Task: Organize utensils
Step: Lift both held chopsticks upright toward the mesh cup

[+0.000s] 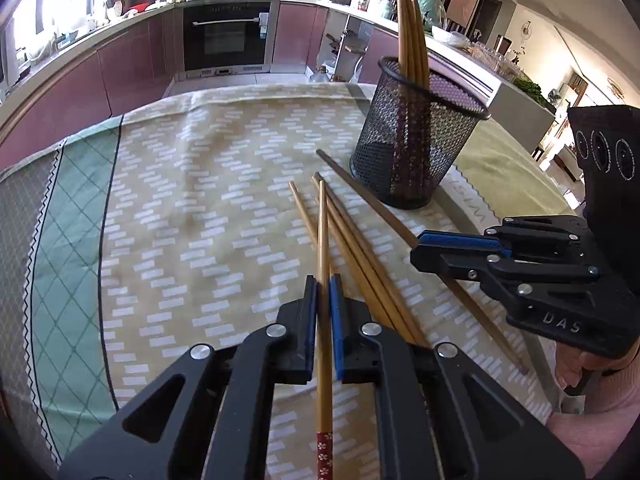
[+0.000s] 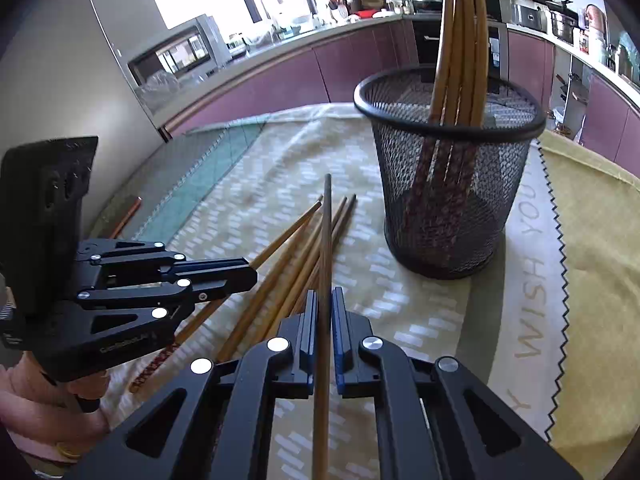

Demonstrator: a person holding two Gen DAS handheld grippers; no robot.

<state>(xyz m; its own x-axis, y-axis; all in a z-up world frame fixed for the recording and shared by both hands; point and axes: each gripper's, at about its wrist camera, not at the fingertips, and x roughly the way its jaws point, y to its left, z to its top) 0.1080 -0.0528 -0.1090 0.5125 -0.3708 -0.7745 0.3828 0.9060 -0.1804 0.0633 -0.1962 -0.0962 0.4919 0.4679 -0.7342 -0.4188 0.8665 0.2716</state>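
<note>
A black mesh cup (image 1: pixel 416 140) (image 2: pixel 448 168) stands on the tablecloth with several bamboo chopsticks upright in it. My left gripper (image 1: pixel 323 284) (image 2: pixel 250 276) is shut on one bamboo chopstick (image 1: pixel 322 240) with a red flowered end. My right gripper (image 2: pixel 324 296) (image 1: pixel 416 246) is shut on a darker chopstick (image 2: pixel 327 232) (image 1: pixel 360 192), just left of the cup. Several loose chopsticks (image 1: pixel 360 256) (image 2: pixel 288 264) lie on the cloth between the two grippers.
A patterned tablecloth (image 1: pixel 200 200) covers the round table, with a yellow cloth (image 2: pixel 592 240) on the right. A reddish stick (image 2: pixel 126 216) lies near the far left table edge. Kitchen counters, an oven and cabinets stand beyond the table.
</note>
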